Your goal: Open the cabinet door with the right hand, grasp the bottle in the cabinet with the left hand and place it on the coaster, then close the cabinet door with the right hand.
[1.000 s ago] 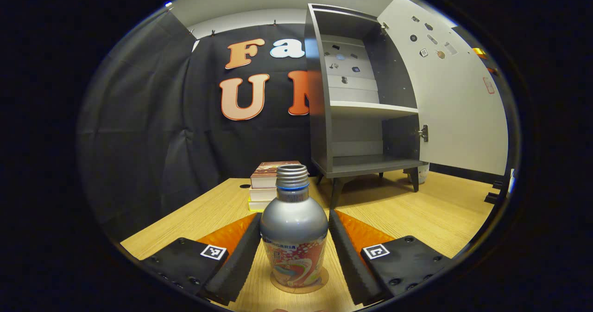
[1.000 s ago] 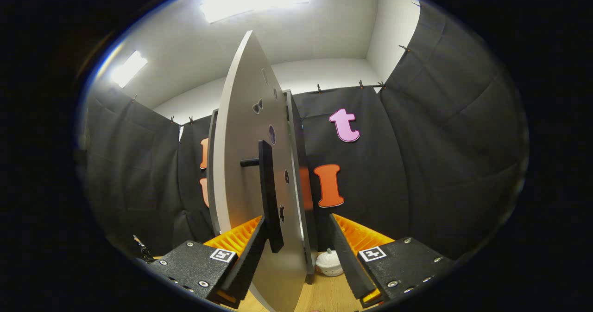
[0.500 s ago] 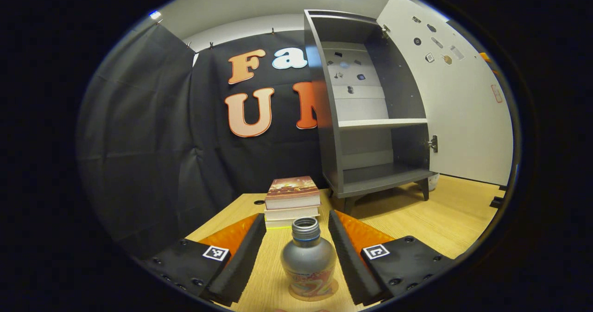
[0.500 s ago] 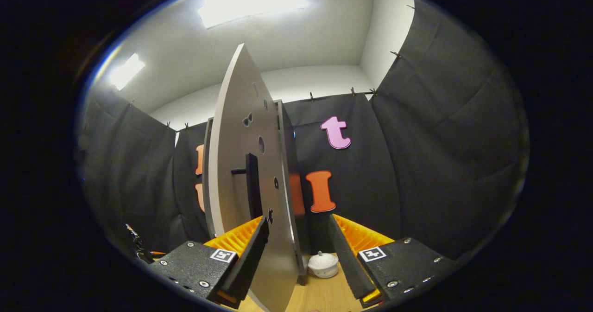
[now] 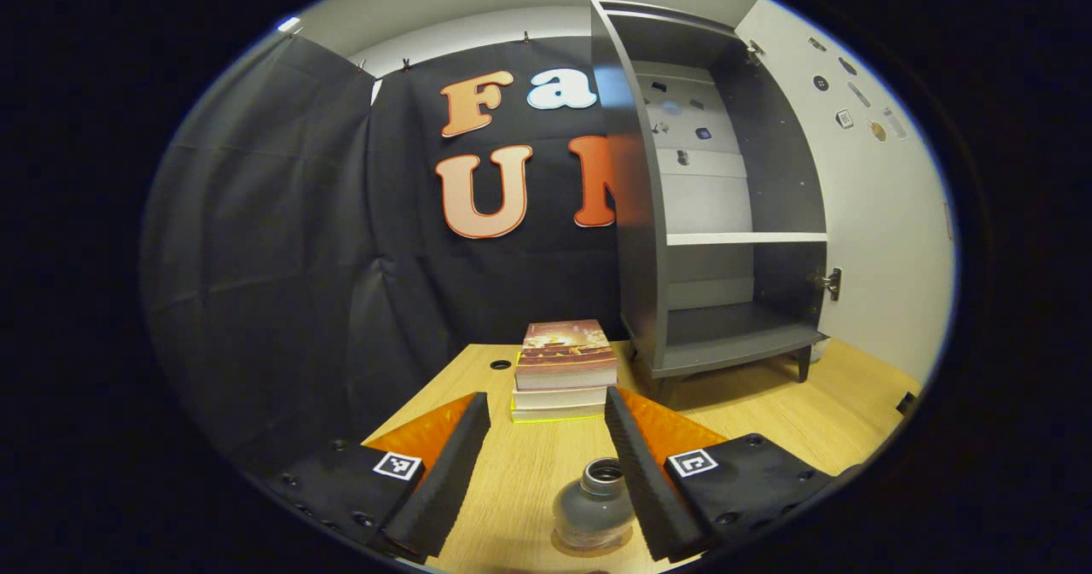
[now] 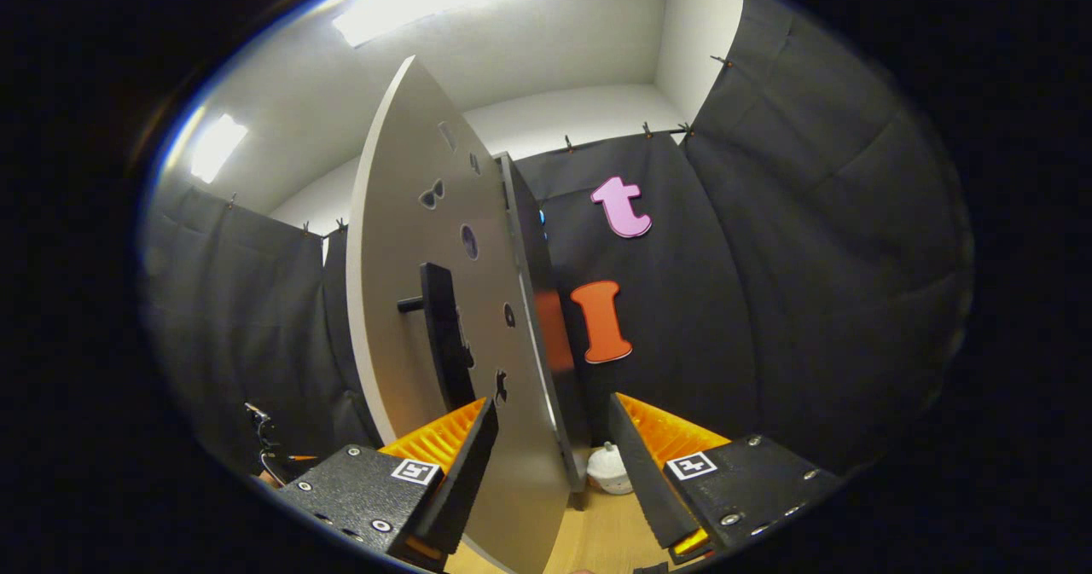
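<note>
Both claws released. Left gripper (image 5: 546,463) spread, silver metal bottle (image 5: 593,510) upright on round brown coaster (image 5: 597,542) between fingers, untouched. Book stack (image 5: 563,369) beyond, then grey open cabinet (image 5: 725,216). Right gripper (image 6: 546,463) straddles white cabinet door (image 6: 426,318) edge, black handle (image 6: 444,335) ahead.

Silver-grey bottle (image 5: 594,506) on a brown coaster (image 5: 592,542); pale wood-grain worktop (image 5: 529,472); dark grey cabinet (image 5: 712,207) with a white door (image 6: 418,318) dotted with small dark stickers, black handle (image 6: 444,335); reddish-brown patterned top book (image 5: 563,354)
</note>
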`<action>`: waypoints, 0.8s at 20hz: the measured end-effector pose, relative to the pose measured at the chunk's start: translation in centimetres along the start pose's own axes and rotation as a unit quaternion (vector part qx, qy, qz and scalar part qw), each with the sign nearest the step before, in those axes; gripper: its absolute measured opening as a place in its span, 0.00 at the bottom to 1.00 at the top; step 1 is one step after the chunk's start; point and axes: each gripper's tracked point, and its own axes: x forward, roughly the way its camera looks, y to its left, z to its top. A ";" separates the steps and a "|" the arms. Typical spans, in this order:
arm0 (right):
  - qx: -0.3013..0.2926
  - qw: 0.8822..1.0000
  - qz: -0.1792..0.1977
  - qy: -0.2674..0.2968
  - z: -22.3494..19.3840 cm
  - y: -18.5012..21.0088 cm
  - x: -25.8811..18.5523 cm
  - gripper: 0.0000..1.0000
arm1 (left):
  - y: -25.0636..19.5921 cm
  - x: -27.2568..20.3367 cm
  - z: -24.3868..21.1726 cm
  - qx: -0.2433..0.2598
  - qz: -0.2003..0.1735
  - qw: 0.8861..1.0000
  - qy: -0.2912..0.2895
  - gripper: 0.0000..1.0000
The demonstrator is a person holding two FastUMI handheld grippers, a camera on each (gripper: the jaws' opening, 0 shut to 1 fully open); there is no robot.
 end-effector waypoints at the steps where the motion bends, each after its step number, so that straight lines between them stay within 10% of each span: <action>1: -0.006 1.000 0.002 -0.001 0.2 0.1 0.2 0.82 | 0.2 0.1 0.7 0.002 0.003 1.000 -0.002 0.90; 16: -0.028 0.992 0.119 -0.014 -0.7 7.7 0.1 0.70 | -2.5 0.5 8.7 -0.053 -0.084 0.993 -0.063 0.89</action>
